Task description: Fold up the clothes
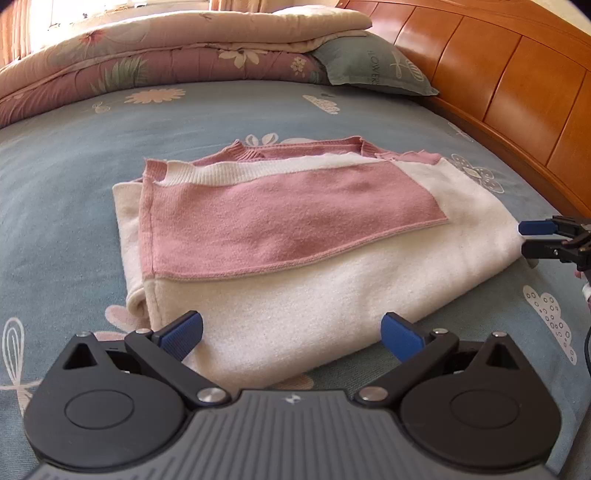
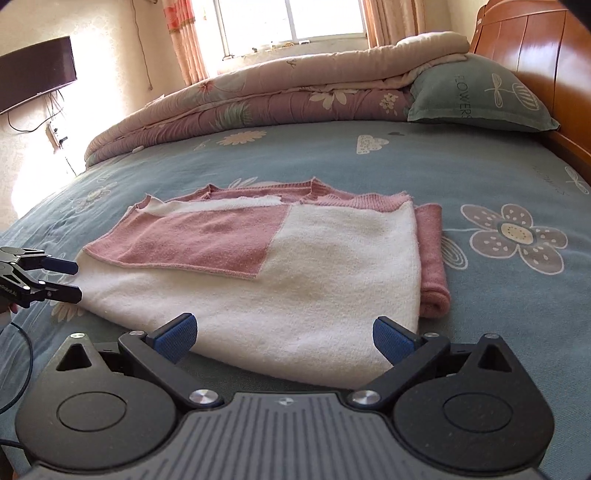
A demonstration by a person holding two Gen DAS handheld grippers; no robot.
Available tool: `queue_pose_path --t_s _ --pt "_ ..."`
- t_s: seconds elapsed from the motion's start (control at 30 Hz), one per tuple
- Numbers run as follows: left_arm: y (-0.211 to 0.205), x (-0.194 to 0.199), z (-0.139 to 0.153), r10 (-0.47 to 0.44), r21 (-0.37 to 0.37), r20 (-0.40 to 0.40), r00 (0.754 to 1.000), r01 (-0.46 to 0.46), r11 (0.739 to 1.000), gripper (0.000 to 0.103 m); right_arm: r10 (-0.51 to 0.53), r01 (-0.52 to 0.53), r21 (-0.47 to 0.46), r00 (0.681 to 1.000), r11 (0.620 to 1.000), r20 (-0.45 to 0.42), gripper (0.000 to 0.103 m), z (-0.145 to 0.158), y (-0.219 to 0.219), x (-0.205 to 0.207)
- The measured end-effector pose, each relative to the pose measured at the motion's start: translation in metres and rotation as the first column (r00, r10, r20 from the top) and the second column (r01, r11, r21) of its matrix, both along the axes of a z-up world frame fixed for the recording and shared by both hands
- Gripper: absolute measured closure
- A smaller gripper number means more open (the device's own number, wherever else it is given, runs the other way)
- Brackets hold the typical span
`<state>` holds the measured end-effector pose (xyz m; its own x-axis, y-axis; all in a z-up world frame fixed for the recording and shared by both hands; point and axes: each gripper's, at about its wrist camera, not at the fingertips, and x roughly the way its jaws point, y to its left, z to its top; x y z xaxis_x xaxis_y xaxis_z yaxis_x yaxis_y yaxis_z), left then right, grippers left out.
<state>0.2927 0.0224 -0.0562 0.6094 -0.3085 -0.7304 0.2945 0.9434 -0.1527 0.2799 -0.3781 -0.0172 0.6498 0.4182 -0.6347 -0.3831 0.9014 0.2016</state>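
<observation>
While you hold both tools low at the near hem, read the scene outward from your own fingers:

Left gripper: its blue pads stand wide apart with nothing between them; they sit just over the near edge of the cream cloth, at its left corner as you face it.

Right gripper: spread wide in the same way and empty; it hovers at the near edge toward the right corner.

Sweater: a pink-and-cream knit, lying flat in the middle of the bed; a pink sleeve is laid across the cream body, the ribbed collar points away from you, and a pink roll of cloth shows along its right side.

Stage: my judgement is that the sides are already in; whether a hem-to-collar fold is yet to come, or the job is over and you are drawing off, this one moment does not settle.

Doing it well: if you do take the hem, close on both corners at the same height and through every layer; keep the two tools level so the edge stays straight; move slowly, for a fuzzy knit like this probably sags and drags.

Bed sheet: blue-grey with printed flowers; soft, so pressing down will likely dimple it.

Room: a folded quilt and a pillow lie at the far side; a wooden headboard runs along the right; a bright window stands beyond.
</observation>
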Motion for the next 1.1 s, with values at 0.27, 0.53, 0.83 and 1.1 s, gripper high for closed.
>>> queue_pose_path --t_s 0.27,0.53,0.83,1.1 --pt "0.009 -0.010 -0.002 0.023 -0.026 0.016 1.000 -0.023 0.999 0.001 -0.023 0.025 0.052 0.999 0.998 -0.037 0.000 -0.025 -0.008 -0.005" --pt "-0.048 -0.023 0.009 -0.178 0.293 0.131 0.975 0.134 0.947 0.001 0.122 -0.091 -0.356 0.991 0.930 0.064 0.000 -0.009 0.047 -0.021" --pt "-0.095 -0.034 -0.011 -0.422 0.717 0.148 0.895 0.197 0.669 0.000 0.365 -0.136 -0.776 0.922 0.616 0.129 0.000 -0.031 0.084 -0.029" --pt "-0.158 -0.031 -0.029 -0.644 0.860 0.154 0.749 0.219 0.461 0.000 0.500 -0.114 -0.830 0.839 0.547 0.214 0.000 -0.042 0.131 -0.024"
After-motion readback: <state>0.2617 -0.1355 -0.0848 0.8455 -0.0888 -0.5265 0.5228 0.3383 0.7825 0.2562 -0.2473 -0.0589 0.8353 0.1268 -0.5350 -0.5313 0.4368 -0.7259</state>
